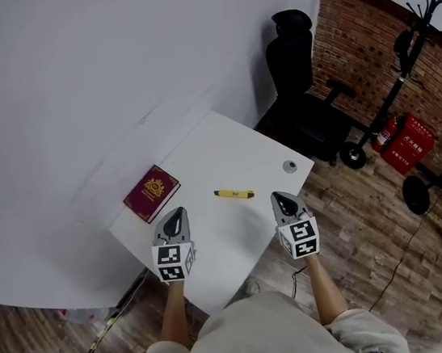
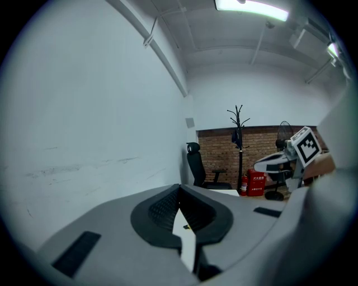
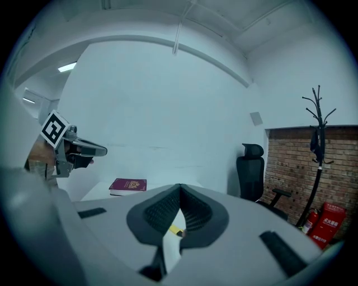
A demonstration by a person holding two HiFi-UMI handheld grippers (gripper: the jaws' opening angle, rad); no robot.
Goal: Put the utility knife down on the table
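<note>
On the white desk (image 1: 226,154) the yellow utility knife (image 1: 234,194) lies flat, just beyond the tips of our two tools and between them, touched by neither. We hold the left tongs (image 1: 173,219) and right tongs (image 1: 283,202) fully closed, both empty. A maroon book (image 1: 151,193) lies near the left pair.

cool even light, bright ceiling lamp (image 2: 251,8), fisheye bending, dark vignetted corners, soft shadows
</note>
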